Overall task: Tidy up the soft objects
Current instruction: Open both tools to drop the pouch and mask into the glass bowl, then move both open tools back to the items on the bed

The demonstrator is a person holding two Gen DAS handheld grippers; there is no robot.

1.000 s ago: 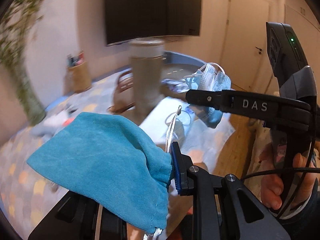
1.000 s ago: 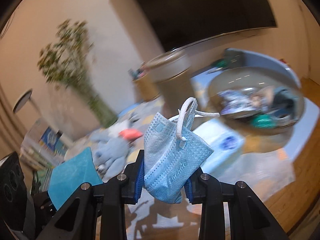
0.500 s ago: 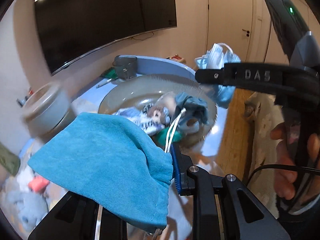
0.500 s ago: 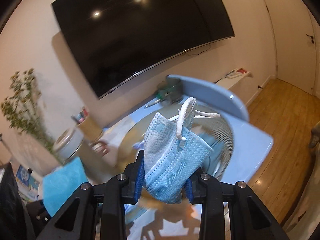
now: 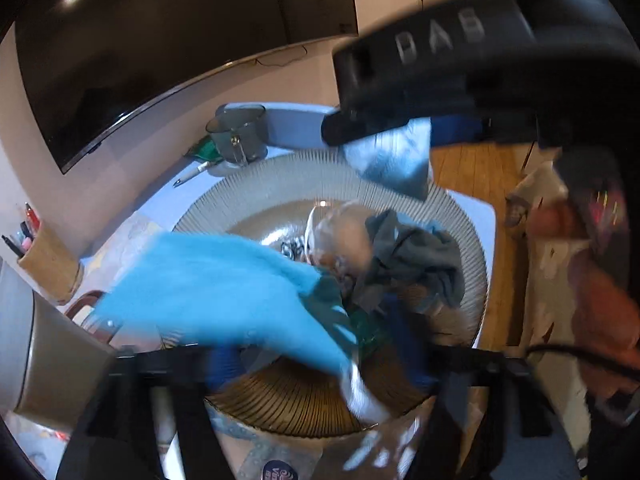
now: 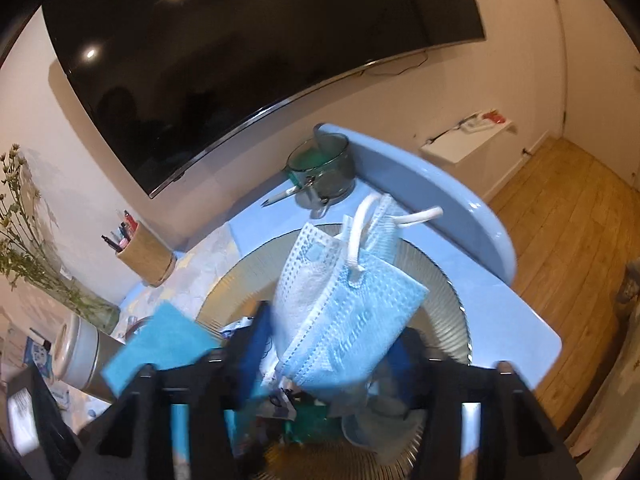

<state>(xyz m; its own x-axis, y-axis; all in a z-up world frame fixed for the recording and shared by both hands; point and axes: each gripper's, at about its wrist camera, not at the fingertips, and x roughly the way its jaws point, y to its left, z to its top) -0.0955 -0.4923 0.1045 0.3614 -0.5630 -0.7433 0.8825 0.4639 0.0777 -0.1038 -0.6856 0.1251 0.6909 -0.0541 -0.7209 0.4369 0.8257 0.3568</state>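
Blue counter (image 6: pixel 516 320) carries a big ribbed bowl (image 5: pixel 248 196) already holding soft items, gray cloth (image 5: pixel 416 256) among them. Left tool (image 5: pixel 320 360) jaws have just been opening, wide apart; turquoise pouch (image 5: pixel 208 280) blurred above the bowl, loose between them. Right tool (image 6: pixel 328 352) jaws also just opening; blue face mask (image 6: pixel 352 320) sits between the pads over the bowl, grip released.

"DAS" in pale letters (blurred) on the right gripper (image 5: pixel 404 136)
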